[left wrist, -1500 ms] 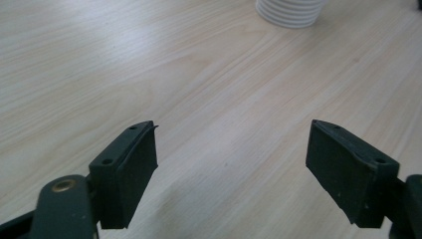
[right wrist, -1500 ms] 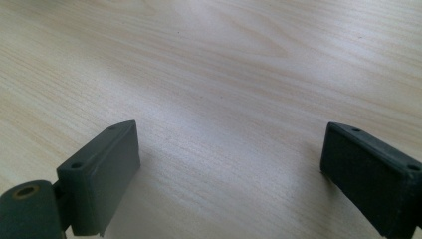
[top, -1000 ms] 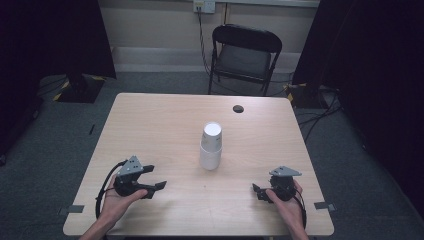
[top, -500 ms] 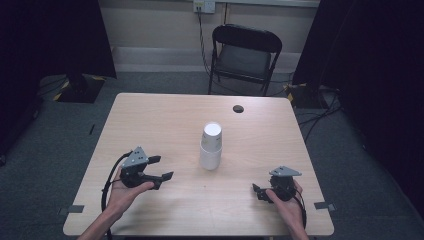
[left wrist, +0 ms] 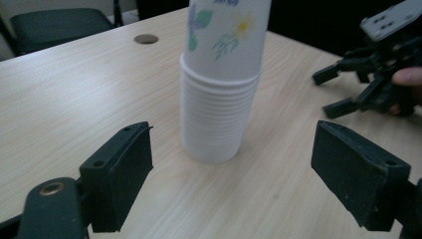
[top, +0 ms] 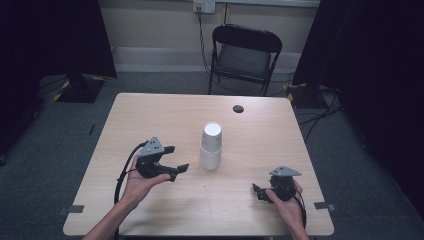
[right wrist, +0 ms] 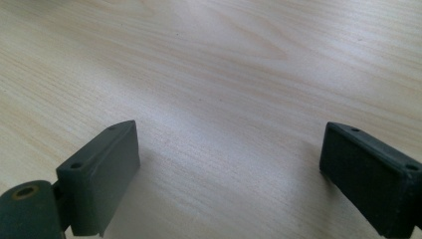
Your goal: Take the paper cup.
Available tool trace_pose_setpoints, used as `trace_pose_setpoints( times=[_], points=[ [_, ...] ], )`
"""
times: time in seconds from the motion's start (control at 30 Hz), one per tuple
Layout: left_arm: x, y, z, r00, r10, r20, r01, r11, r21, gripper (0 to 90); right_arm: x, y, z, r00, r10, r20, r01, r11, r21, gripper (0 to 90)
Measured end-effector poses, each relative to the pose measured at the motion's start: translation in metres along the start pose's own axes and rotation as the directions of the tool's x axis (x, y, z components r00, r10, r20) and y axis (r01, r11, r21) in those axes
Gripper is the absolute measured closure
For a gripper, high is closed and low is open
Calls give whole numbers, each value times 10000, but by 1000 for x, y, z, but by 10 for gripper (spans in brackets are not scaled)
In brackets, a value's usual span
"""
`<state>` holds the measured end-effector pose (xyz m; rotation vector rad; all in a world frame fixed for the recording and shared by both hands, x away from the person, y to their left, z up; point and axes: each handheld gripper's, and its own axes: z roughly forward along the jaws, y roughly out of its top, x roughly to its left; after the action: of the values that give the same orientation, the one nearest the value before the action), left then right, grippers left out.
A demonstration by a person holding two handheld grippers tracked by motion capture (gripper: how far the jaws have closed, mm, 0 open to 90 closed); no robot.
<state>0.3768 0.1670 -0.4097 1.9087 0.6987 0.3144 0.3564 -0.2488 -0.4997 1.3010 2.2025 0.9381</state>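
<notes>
Reaching toward the tall stack of white ribbed paper cups (top: 211, 146) standing mid-tabletop (top: 150, 115), the left tool (top: 176, 169) has just been spreading its jaws, nothing between them. Clipping the stack off-centre would probably topple it or lift several nested cups together. The right tool (top: 257, 191) rests spread and empty, well apart.

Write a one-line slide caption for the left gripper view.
Open left gripper faces an upside-down stack of paper cups on the wooden table.
</notes>
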Motion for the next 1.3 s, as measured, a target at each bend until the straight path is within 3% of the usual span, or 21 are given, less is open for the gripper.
trace_pose_setpoints(
  times=[0.03,0.13,0.4,0.73,0.87,1.03,1.1,1.3],
  points=[
    [-1,6,4,9999,-13,160,14,10000,-42,162,0,0,0,10000,1,6,-1,10000,-1,84],
    [-3,12,10,9998,203,72,-201,9996,-186,163,0,0,0,10000,-1,5,1,10000,0,84],
    [-4,27,18,9997,224,136,-219,9993,-318,164,0,0,0,10000,-5,-3,5,10000,-2,84],
    [-4,51,33,9967,792,174,-784,9961,-397,159,0,0,0,10000,-7,-2,7,10000,-3,84],
    [-3,59,42,9973,636,359,-623,9974,-371,163,0,0,0,10000,-2,5,2,10000,-1,84],
    [-3,68,52,9948,994,228,-981,9939,-499,163,0,0,0,10000,-4,0,4,10000,0,84],
    [-1,70,55,9954,879,371,-850,9936,-739,158,0,0,0,10000,-8,-2,8,10000,-4,85],
    [6,73,64,9967,760,297,-736,9945,-740,175,0,0,0,10000,-10,-2,10,10000,-4,85]
  ],
)
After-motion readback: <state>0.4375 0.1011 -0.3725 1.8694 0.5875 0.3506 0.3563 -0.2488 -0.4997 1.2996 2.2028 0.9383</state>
